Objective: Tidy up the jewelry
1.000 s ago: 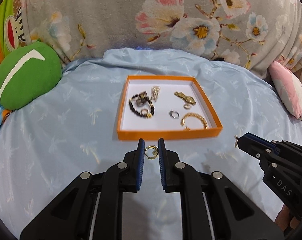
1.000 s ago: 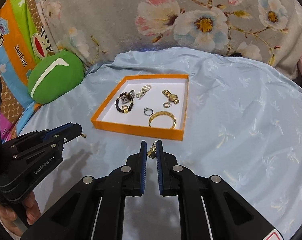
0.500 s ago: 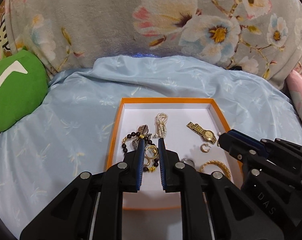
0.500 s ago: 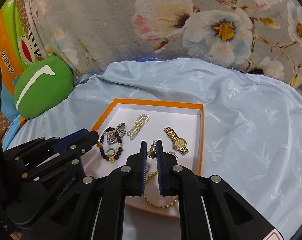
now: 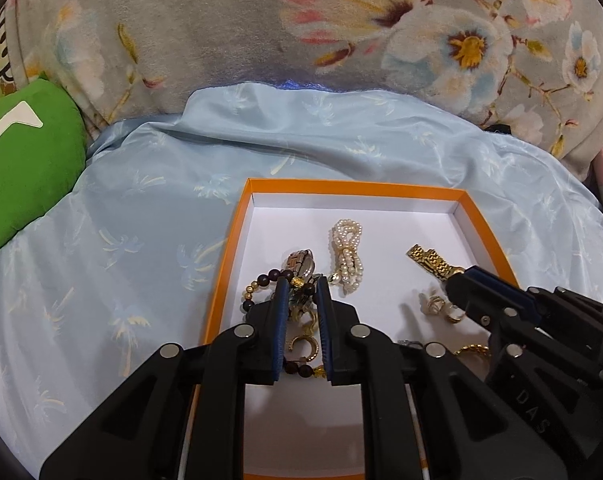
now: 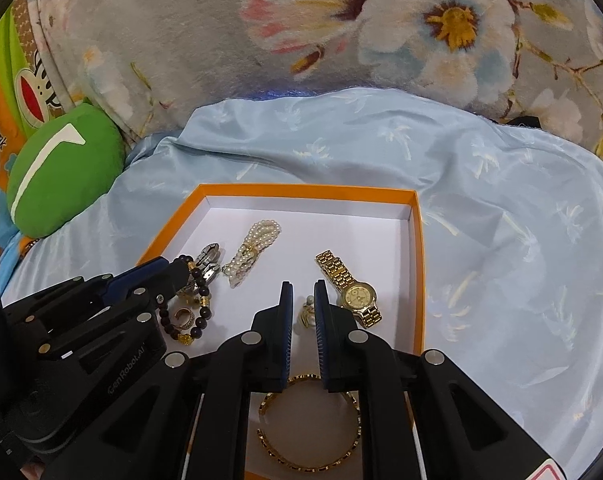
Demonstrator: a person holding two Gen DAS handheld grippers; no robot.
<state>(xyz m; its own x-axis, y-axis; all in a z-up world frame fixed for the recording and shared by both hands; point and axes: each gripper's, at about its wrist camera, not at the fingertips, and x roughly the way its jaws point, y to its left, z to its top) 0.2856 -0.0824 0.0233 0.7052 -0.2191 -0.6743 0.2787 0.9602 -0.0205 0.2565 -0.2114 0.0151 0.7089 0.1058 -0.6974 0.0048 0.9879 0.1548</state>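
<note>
An orange box (image 5: 229,256) with a white floor sits on a pale blue sheet; it also shows in the right wrist view (image 6: 419,264). It holds a pearl bracelet (image 5: 347,256), a dark bead bracelet (image 6: 199,312), a gold watch (image 6: 351,290) and a gold bangle (image 6: 309,452). My left gripper (image 5: 301,288) hangs low over the bead bracelet, jaws slightly apart, with a gold hoop earring (image 5: 305,344) lying between them. My right gripper (image 6: 301,292) is low beside the watch, jaws slightly apart, with a gold earring (image 6: 307,314) between them.
A green cushion (image 5: 17,176) lies at the left. A floral grey blanket (image 5: 301,40) rises behind the sheet. Small gold rings (image 5: 437,306) lie by the right gripper's tips in the left wrist view.
Both grippers moved forward from in front of the box to low over its floor. Each carried an earring in; the jaws now stand a little wider, with the earrings resting in the box.
</note>
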